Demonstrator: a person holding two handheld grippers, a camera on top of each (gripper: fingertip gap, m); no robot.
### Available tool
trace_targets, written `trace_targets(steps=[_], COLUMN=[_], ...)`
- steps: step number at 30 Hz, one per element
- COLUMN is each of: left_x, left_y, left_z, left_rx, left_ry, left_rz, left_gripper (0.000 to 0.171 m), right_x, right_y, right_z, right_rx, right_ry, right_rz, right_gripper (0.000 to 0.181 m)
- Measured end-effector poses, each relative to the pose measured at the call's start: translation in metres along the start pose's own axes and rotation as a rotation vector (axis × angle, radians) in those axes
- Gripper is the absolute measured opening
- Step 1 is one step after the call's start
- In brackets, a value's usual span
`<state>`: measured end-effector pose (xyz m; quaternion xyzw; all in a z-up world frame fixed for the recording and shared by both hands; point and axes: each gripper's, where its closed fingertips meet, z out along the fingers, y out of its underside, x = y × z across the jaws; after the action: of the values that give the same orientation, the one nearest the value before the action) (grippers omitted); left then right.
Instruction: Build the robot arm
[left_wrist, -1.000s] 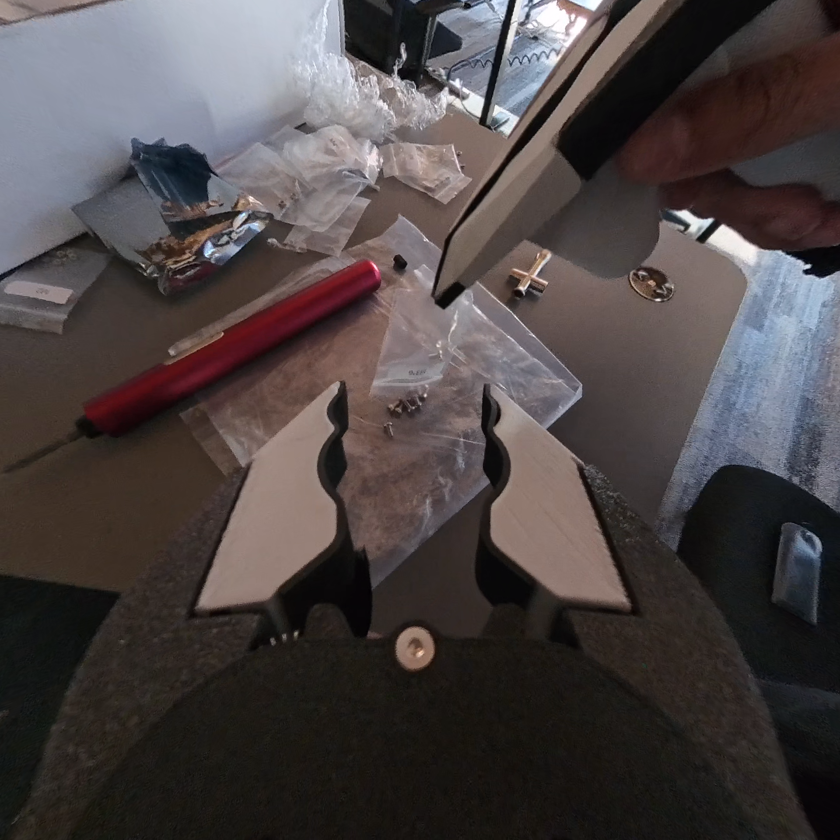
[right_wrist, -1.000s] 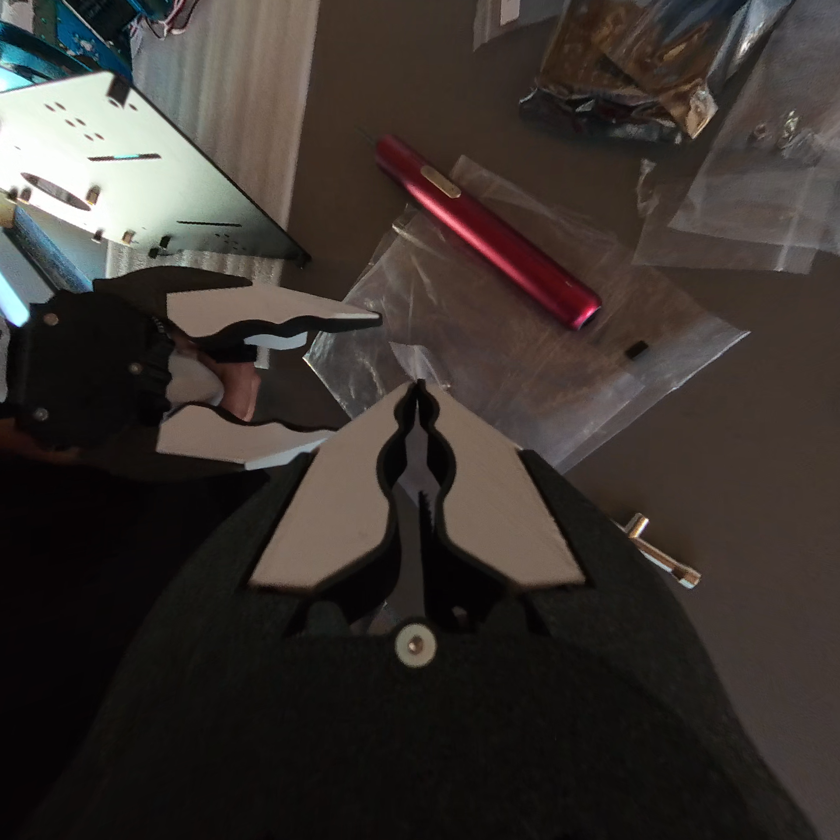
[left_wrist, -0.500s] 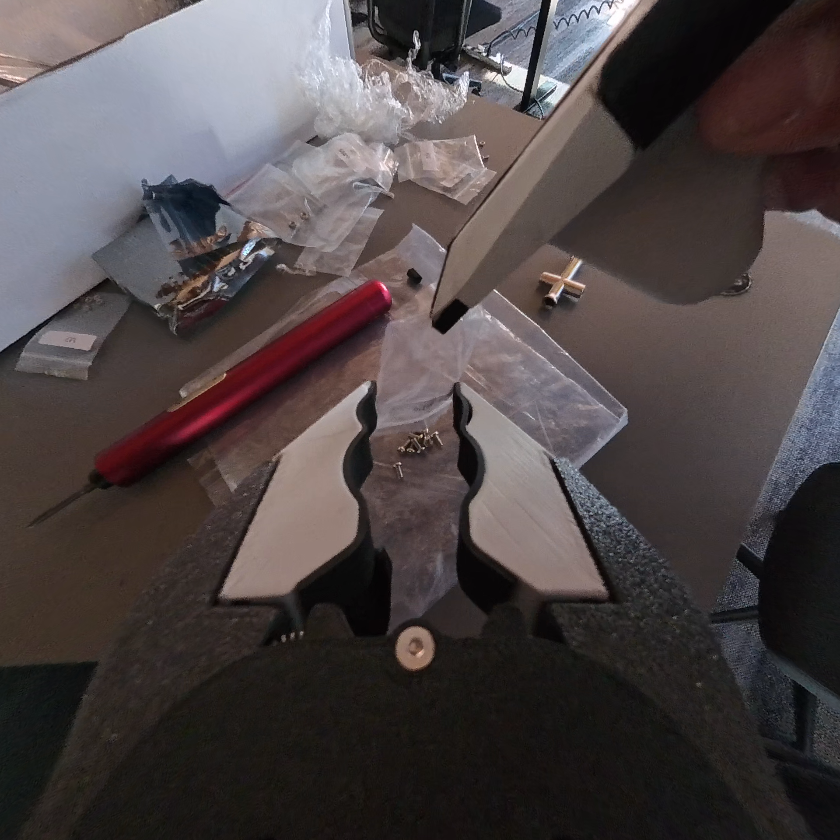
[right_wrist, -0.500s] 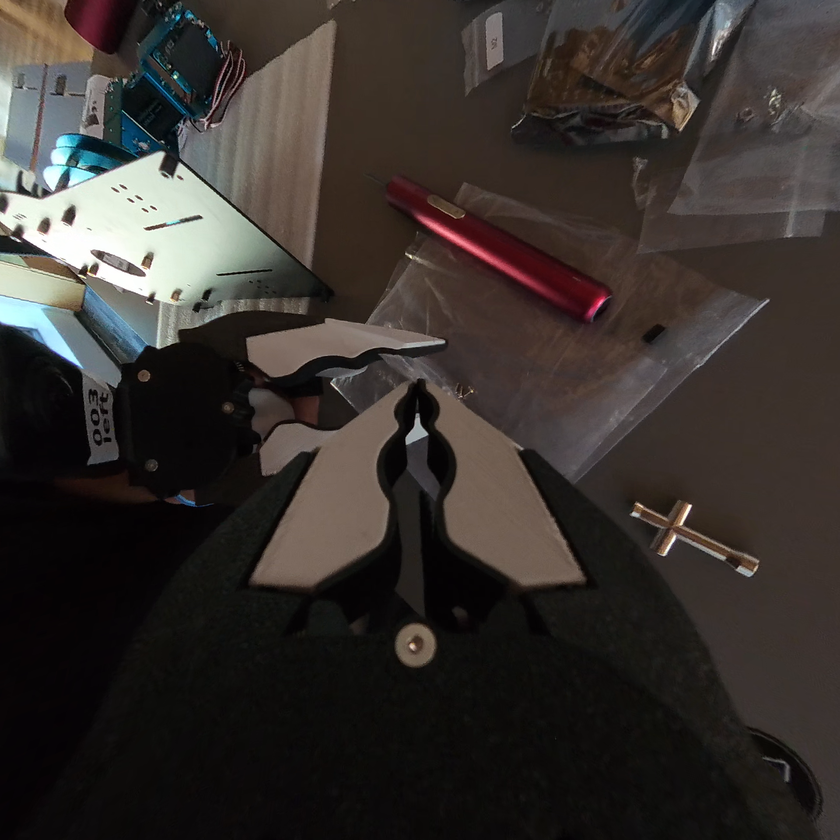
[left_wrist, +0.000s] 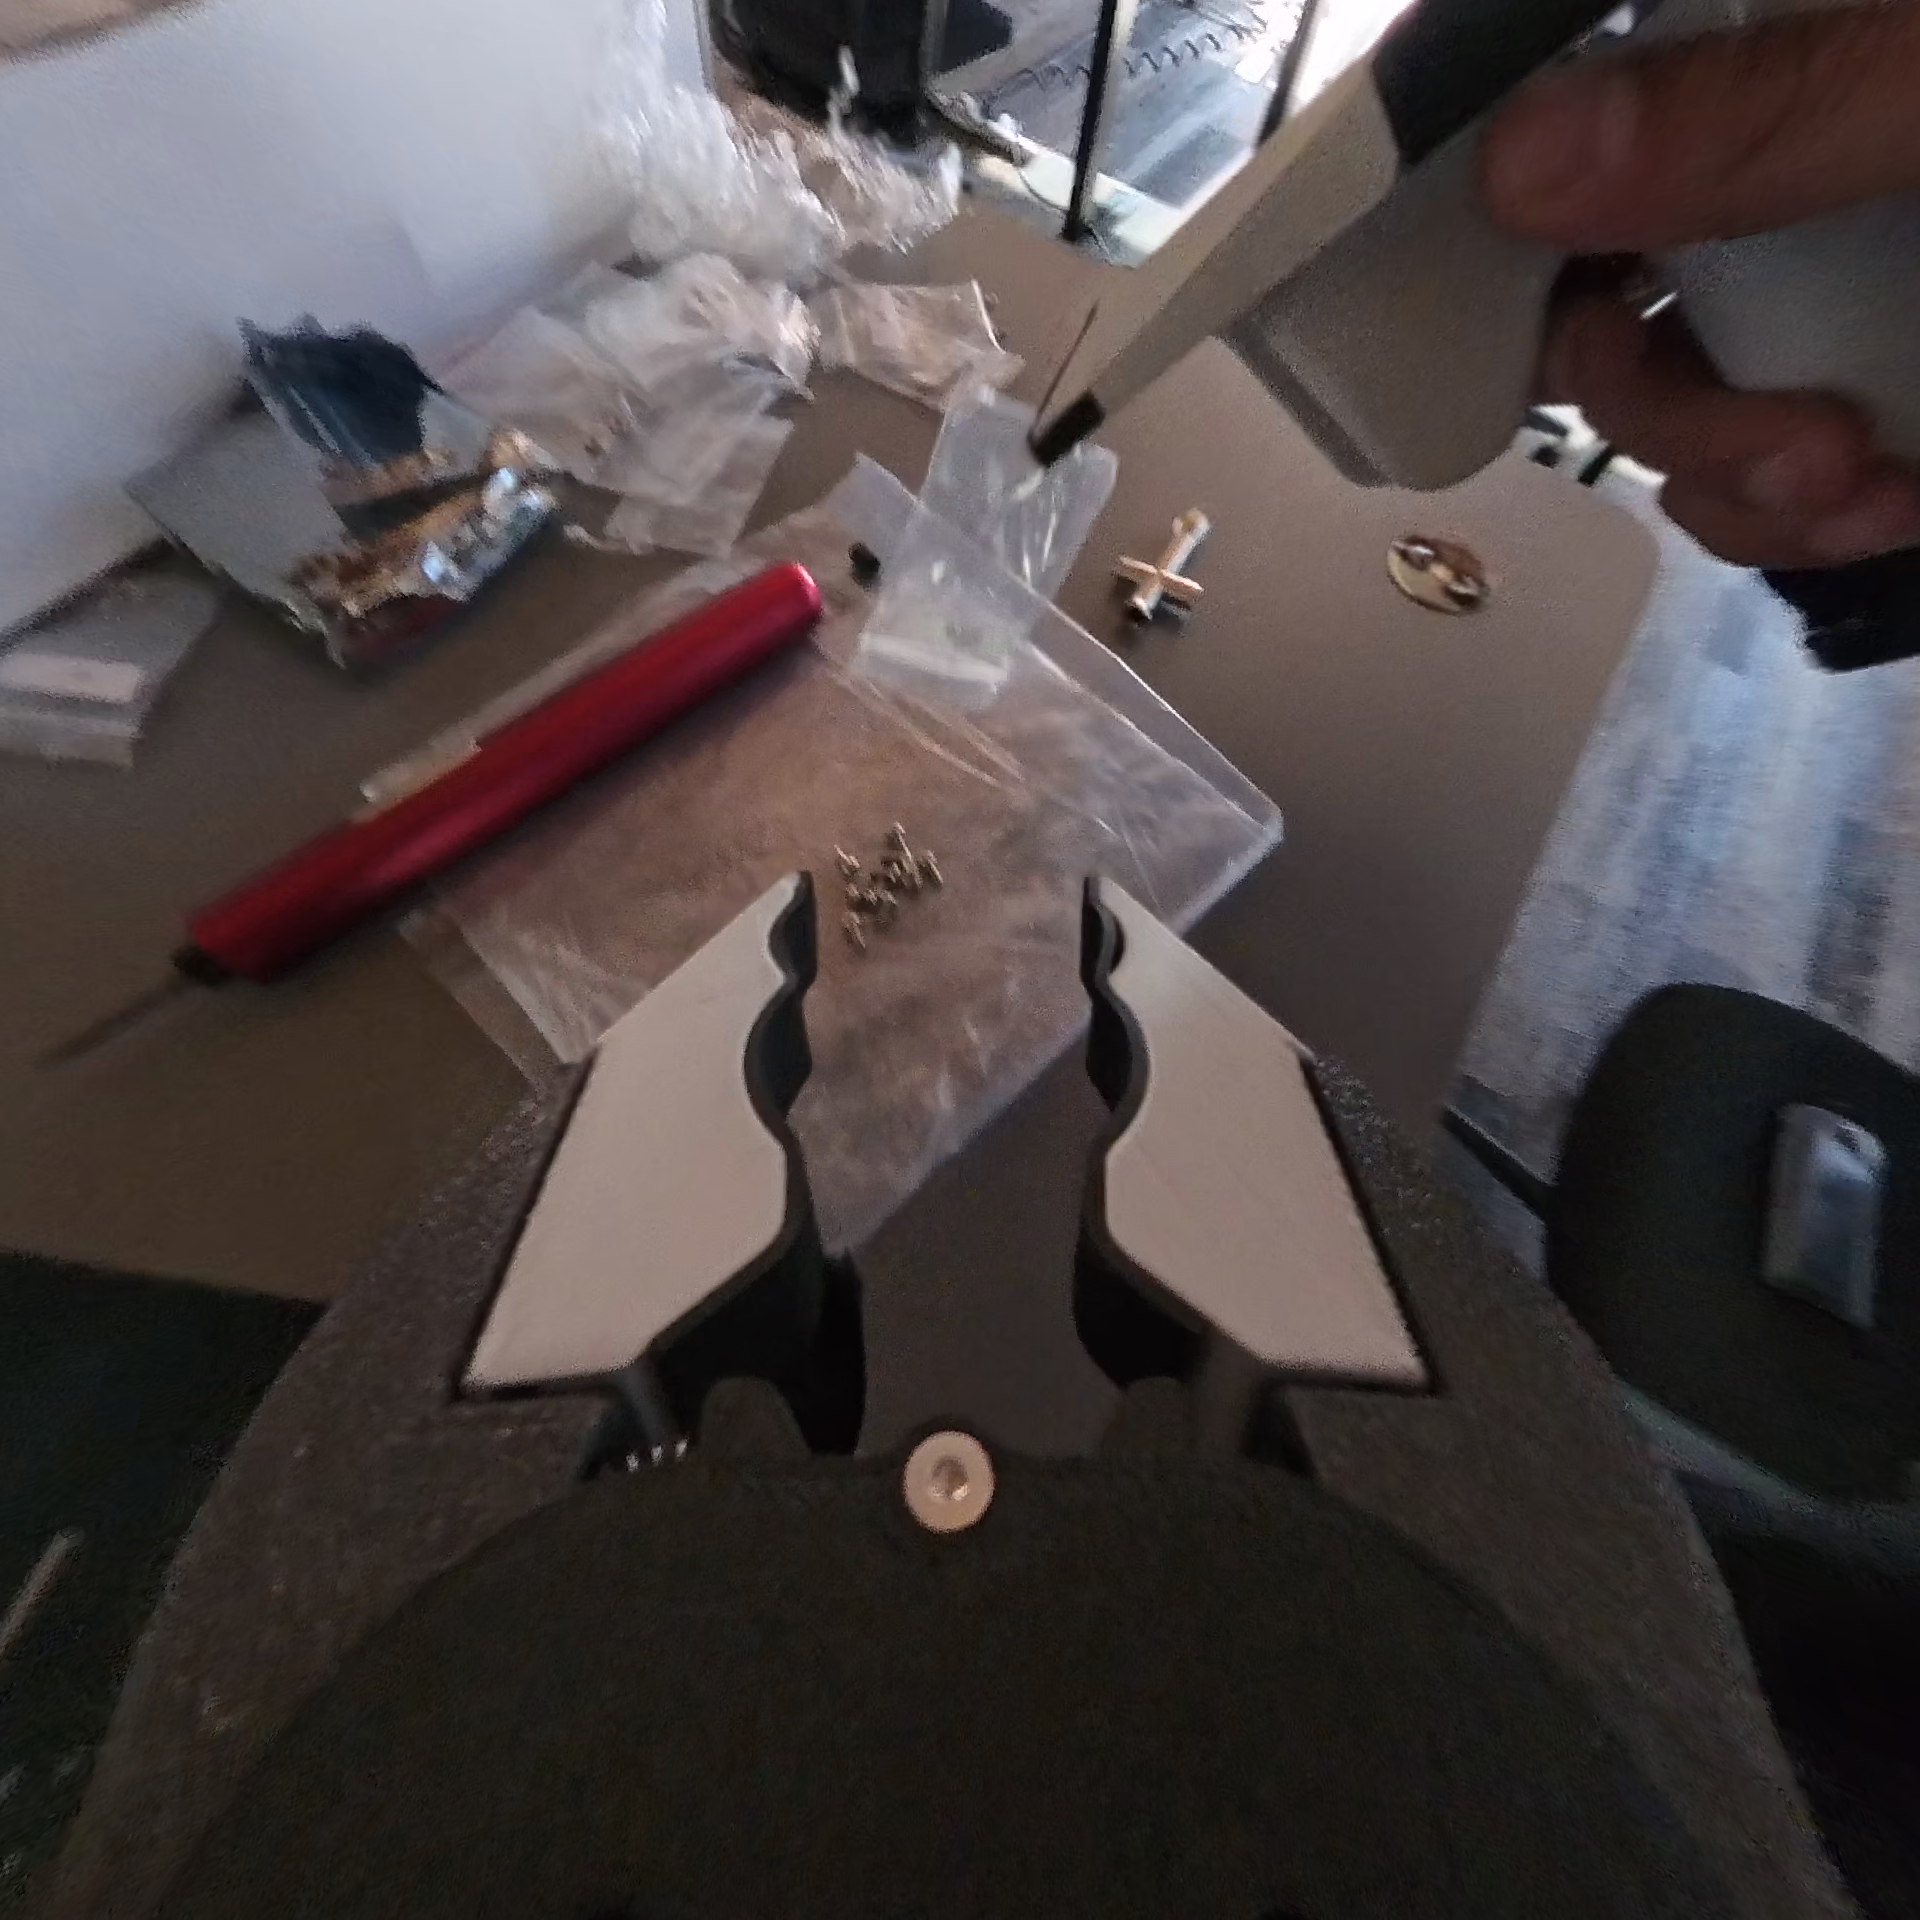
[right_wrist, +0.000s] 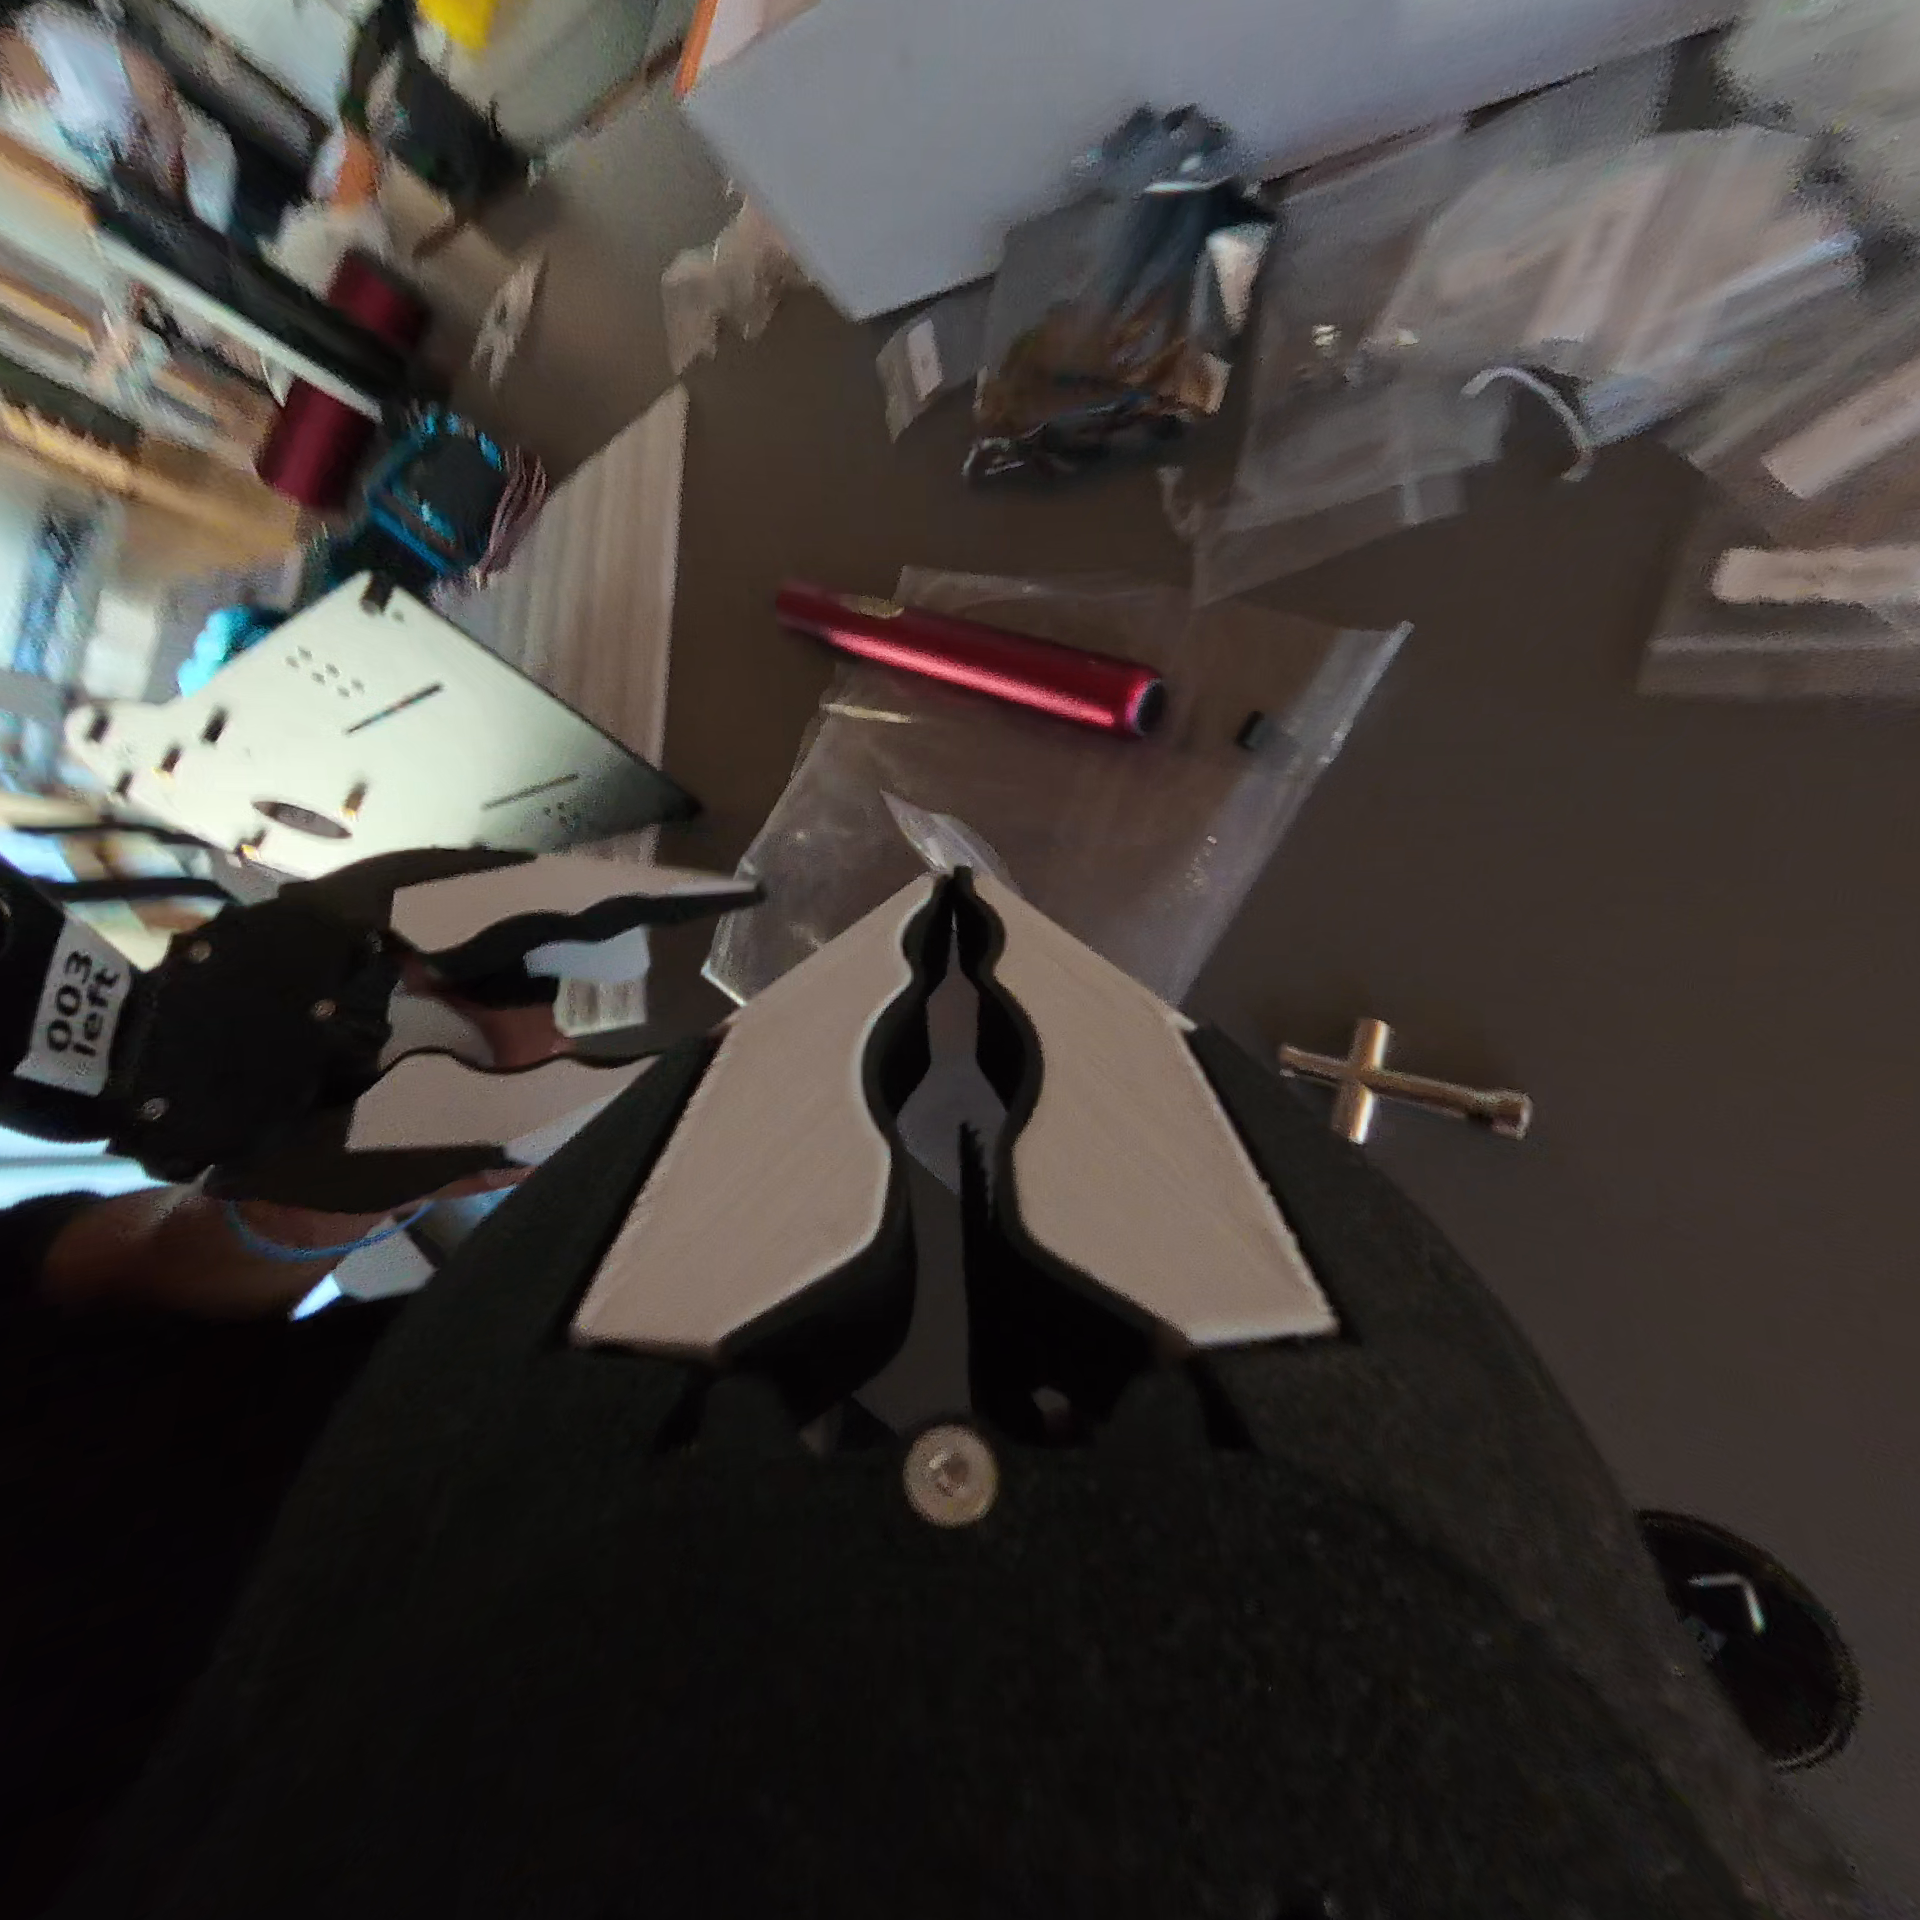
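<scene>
My right gripper (right_wrist: 951, 883) is shut on a corner of a small clear bag (left_wrist: 987, 561) and holds it hanging above the table; it also shows in the left wrist view (left_wrist: 1060, 436). My left gripper (left_wrist: 943, 894) is open and empty, just above a large flat clear bag (left_wrist: 1122, 821). Several tiny screws (left_wrist: 883, 883) lie in a loose pile on that bag, close to my left fingertip. A red screwdriver (left_wrist: 499, 769) lies left of the bag. In the right wrist view the left gripper (right_wrist: 644, 1018) sits open beside the large bag (right_wrist: 1091, 810).
A metal cross wrench (left_wrist: 1158, 561) and a round metal disc (left_wrist: 1437, 571) lie on the brown table (left_wrist: 1351, 779) to the right. Crumpled foil (left_wrist: 416, 520), more clear bags (left_wrist: 686, 416) and a white box (left_wrist: 260, 208) stand behind. A drilled plate (right_wrist: 343, 727) lies at the left. The gap from one gripper's tips to the other's is roughly 9 cm. My left tips are roughly 9 cm from the red screwdriver (left_wrist: 499, 769). It is also in sight in the right wrist view (right_wrist: 881, 643).
My right gripper has lifted the small bag up and away from the table. My left gripper has opened wider and drawn back; the screws stay on the large bag.
</scene>
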<state>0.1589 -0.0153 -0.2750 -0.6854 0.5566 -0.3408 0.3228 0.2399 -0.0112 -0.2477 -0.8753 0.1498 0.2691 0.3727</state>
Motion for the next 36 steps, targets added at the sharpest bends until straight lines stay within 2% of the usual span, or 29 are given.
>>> trace_targets(steps=[3, 6, 8, 11, 13, 20, 36], left_x=[0.002, -0.007, -0.012, -0.017, -0.018, -0.015, -0.021], left_y=[0.003, 0.006, 0.011, 0.015, 0.015, 0.021, 0.014], left_z=[-0.014, -0.013, -0.007, -0.001, 0.002, 0.015, 0.028], left_rx=[0.001, -0.017, -0.044, -0.064, -0.079, -0.131, -0.142], left_ry=[0.052, 0.014, -0.009, -0.040, -0.043, -0.034, -0.048], left_rz=[-0.091, -0.114, -0.112, -0.118, -0.118, -0.108, -0.076], left_gripper=[0.041, 0.032, 0.026, 0.004, 0.001, 0.000, 0.000], right_x=[0.013, 0.027, 0.035, 0.034, 0.034, 0.036, 0.039], right_y=[0.004, 0.014, 0.019, 0.021, 0.022, 0.024, 0.025], right_z=[-0.005, 0.001, 0.006, 0.011, 0.012, 0.017, 0.018], right_rx=[0.150, 0.235, 0.260, 0.313, 0.323, 0.302, 0.304], right_ry=[-0.047, -0.071, -0.053, -0.079, -0.084, -0.044, -0.026], right_rz=[0.128, 0.248, 0.237, 0.185, 0.168, 0.125, 0.130], right_gripper=[0.000, 0.000, 0.000, 0.000, 0.000, 0.000, 0.000])
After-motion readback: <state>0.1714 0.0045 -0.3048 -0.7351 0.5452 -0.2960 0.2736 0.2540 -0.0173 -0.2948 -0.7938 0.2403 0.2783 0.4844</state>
